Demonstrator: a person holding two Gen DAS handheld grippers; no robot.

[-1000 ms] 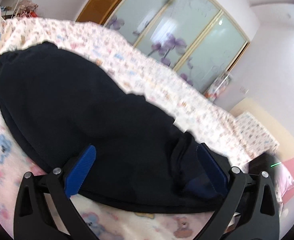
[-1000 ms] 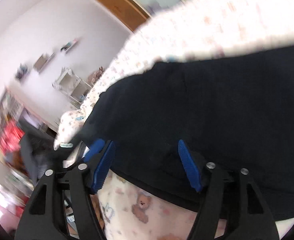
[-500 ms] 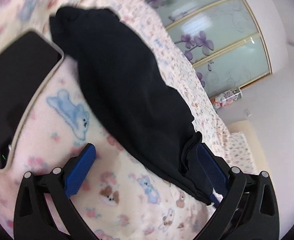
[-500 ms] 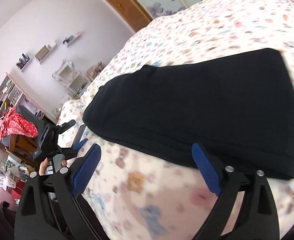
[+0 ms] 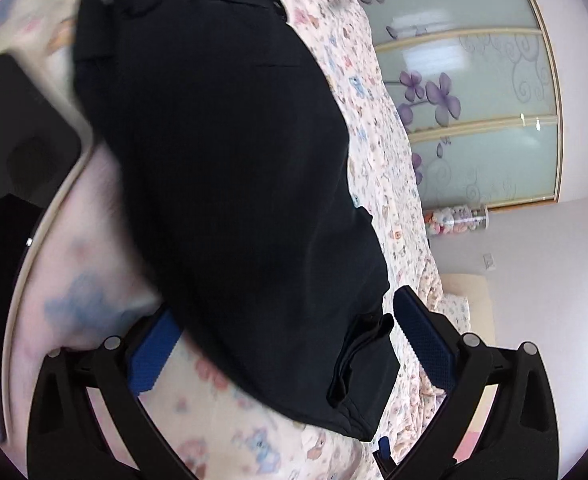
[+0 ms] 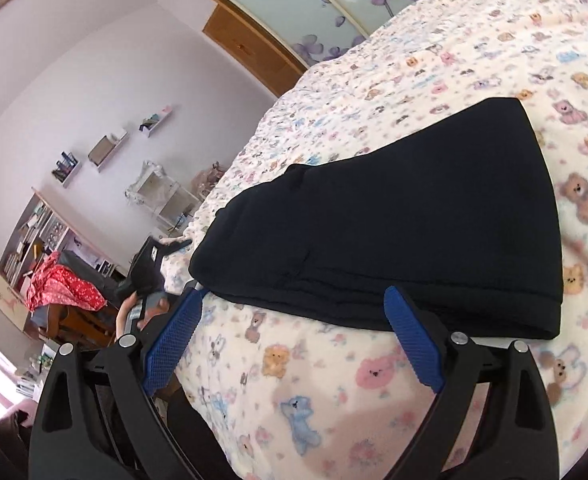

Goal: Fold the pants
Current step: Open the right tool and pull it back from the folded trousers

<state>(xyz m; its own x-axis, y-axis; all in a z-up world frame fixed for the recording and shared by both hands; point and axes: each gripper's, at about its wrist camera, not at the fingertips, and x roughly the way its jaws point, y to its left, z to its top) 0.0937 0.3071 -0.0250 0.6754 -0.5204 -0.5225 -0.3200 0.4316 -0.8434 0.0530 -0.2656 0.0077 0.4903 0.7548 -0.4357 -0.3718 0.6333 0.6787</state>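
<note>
pants: dark pants [image 6: 394, 240] lie on the bed [image 6: 454, 80] as a flat stacked bundle, several layered edges showing along the near side
right gripper: right gripper [image 6: 294, 336] has its fingers wide apart and empty; the bundle sits just beyond the fingertips, untouched
left gripper: left gripper [image 5: 290, 344] also has its fingers spread; the pants' near corner [image 5: 358, 380] lies between them, neither pad pressing on it
done: folding looks largely finished
left: perhaps one more fold or smoothing, judging by the loose flap at that corner
</note>
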